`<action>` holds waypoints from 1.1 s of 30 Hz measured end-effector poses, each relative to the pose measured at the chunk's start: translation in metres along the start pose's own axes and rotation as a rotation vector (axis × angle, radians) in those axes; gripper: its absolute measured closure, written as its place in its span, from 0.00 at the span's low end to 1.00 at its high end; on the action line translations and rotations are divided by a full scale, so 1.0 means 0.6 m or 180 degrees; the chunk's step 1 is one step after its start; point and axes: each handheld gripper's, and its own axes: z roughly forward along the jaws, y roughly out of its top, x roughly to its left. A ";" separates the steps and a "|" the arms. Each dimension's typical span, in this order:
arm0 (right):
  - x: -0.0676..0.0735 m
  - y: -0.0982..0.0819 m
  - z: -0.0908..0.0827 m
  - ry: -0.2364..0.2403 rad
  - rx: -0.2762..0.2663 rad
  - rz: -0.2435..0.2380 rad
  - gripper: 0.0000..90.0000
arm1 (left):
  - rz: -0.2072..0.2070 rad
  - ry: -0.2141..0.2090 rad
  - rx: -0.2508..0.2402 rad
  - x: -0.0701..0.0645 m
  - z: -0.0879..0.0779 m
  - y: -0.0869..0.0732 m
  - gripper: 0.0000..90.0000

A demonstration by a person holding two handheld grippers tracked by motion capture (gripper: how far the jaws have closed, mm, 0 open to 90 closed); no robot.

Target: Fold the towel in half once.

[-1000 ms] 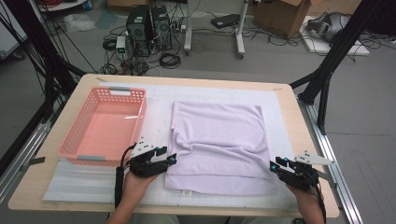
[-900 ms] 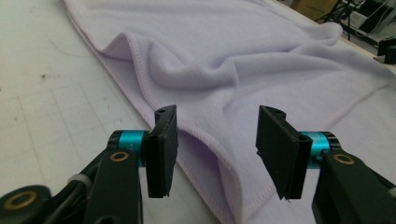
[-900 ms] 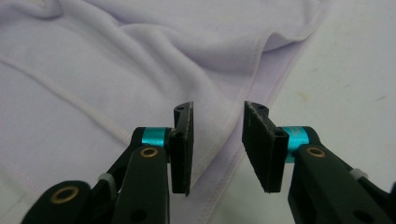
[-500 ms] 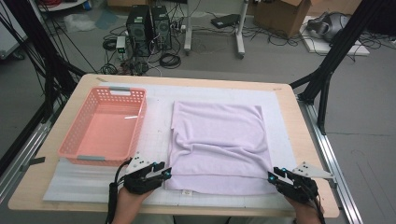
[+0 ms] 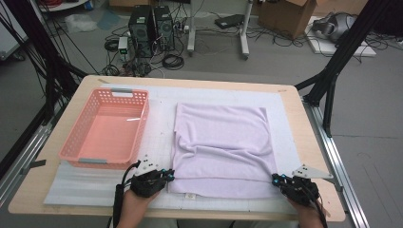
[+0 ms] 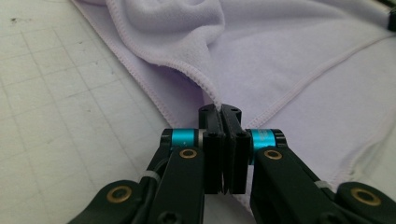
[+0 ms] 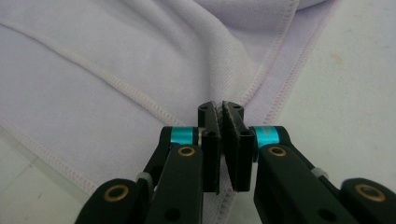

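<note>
A pink basket (image 5: 105,130) is seen to the left of the lilac towel (image 5: 221,147), well apart from it, on the white mat (image 5: 161,118) that covers the table (image 5: 304,137). The towel is spread flat on the mat, folded over on itself, with its near edge toward the person.

At the towel's near left corner the left gripper (image 5: 167,176) is held low. In the left gripper view (image 6: 219,109) its jaws have just been closing and are pressed together, with a raised fold of the towel's hemmed edge pinched between the pads.

At the towel's near right corner the right gripper (image 5: 276,180) is held low as well. In the right gripper view (image 7: 220,106) its jaws have likewise just been closing and are clamped on the stitched edge of the towel, cloth being caught between the pads.
</note>
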 end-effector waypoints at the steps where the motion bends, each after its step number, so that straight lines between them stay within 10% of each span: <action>1: 0.000 -0.001 -0.003 0.0013 0.0000 0.0034 0.95 | -0.0037 -0.0046 -0.0032 0.000 -0.003 0.000 0.97; 14: 0.001 -0.015 -0.057 0.0189 -0.0037 0.0120 0.95 | -0.0244 -0.0403 -0.0023 -0.015 -0.044 -0.021 0.97; 21: 0.011 -0.026 -0.067 0.0190 0.0081 0.0082 0.92 | -0.0196 -0.0313 0.0095 -0.021 -0.044 -0.032 0.91; 24: 0.010 -0.027 -0.070 0.0103 0.0081 0.0154 0.72 | -0.0206 -0.0241 -0.0010 -0.018 -0.047 -0.028 0.75; 29: -0.003 -0.019 -0.079 0.0028 -0.0253 0.0237 0.75 | -0.0139 -0.0164 -0.0210 -0.006 -0.050 -0.020 0.68; 33: 0.000 -0.014 -0.054 -0.0016 -0.0176 0.0186 0.83 | -0.0130 -0.0167 -0.0263 -0.002 -0.046 -0.017 0.66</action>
